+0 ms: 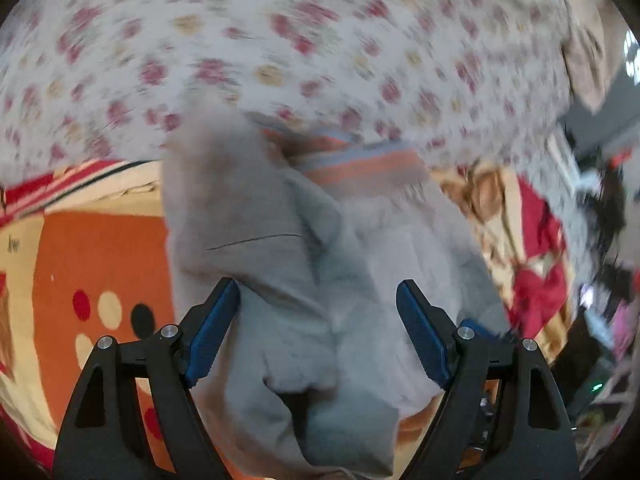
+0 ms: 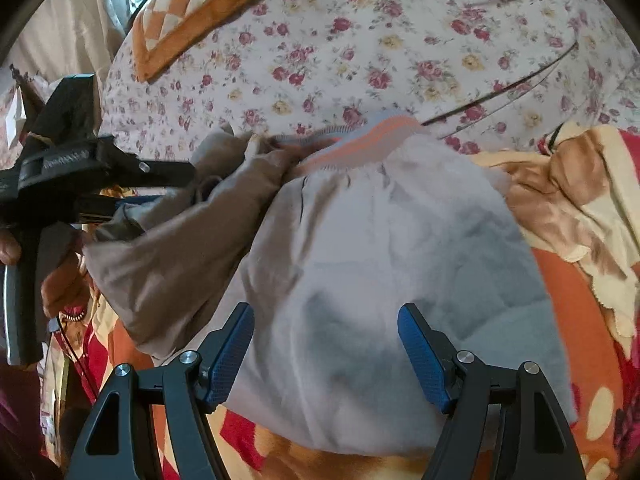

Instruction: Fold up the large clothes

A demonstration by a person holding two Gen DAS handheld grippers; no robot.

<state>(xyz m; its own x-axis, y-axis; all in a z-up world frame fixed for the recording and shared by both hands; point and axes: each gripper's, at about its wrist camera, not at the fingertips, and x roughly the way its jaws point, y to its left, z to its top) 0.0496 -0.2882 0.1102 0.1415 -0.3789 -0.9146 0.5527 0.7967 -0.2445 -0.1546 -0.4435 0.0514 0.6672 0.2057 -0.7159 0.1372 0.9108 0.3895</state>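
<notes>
A large light-grey sweatshirt [image 2: 392, 248] with an orange and blue striped band [image 2: 360, 140] lies on a blanket. A brownish-grey part [image 2: 180, 248] is folded across its left side. My right gripper [image 2: 326, 309] is open just over the grey body, with no cloth pinched between its blue pads. The left wrist view is blurred. In it my left gripper [image 1: 318, 285] is open above the sweatshirt [image 1: 360, 280], the striped band [image 1: 360, 168] beyond it. From the right wrist view the left gripper [image 2: 172, 186] reaches in at the left, beside the brownish fold.
An orange and red blanket [image 2: 580, 300] with dots lies under the garment. A floral sheet [image 2: 360, 40] covers the bed beyond. An orange checked cushion [image 2: 192, 8] sits at the far left. A thin dark cord [image 2: 520, 80] crosses the sheet. A person's hand [image 2: 60, 280] holds the left tool.
</notes>
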